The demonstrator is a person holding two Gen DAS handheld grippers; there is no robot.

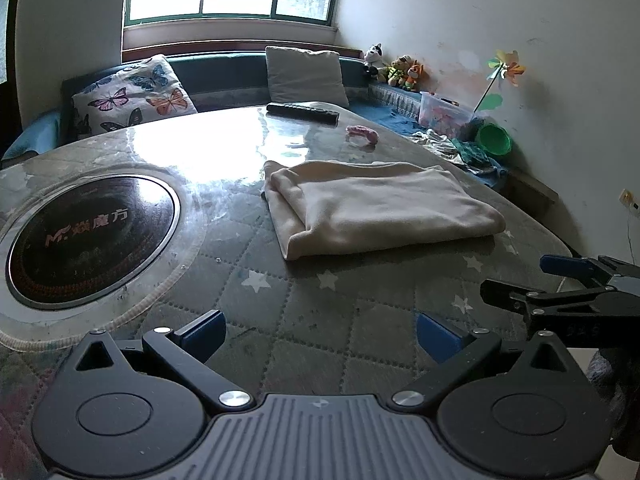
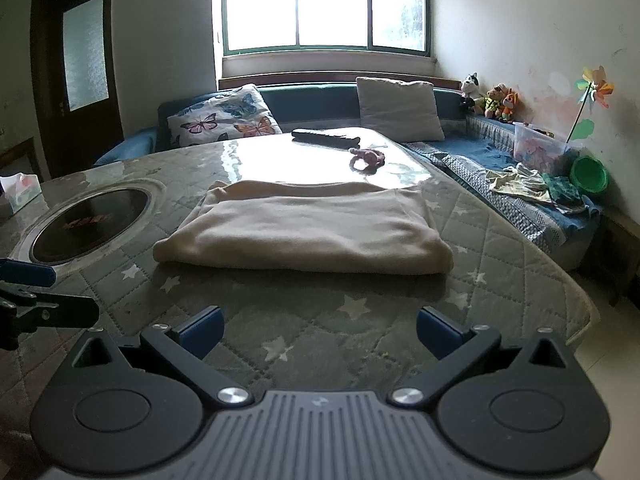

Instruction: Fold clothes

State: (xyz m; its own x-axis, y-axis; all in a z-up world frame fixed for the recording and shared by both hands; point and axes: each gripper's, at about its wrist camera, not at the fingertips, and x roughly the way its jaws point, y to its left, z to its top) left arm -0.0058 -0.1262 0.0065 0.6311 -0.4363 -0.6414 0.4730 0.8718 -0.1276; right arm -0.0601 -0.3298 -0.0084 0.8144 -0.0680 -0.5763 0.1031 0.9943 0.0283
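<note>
A cream garment lies folded into a flat rectangle on the quilted, star-printed table cover; the right wrist view shows the same garment straight ahead. My left gripper hovers open over the cover, short of the garment's near edge, with nothing between its blue pads. My right gripper is open too, empty, in front of the garment. The right gripper's fingers show at the left view's right edge, and the left gripper's fingers at the right view's left edge.
A round black induction plate is set into the table at left. A remote control and a pink toy lie at the far end. Loose clothes, a green bowl and a plastic box sit on the bench at right.
</note>
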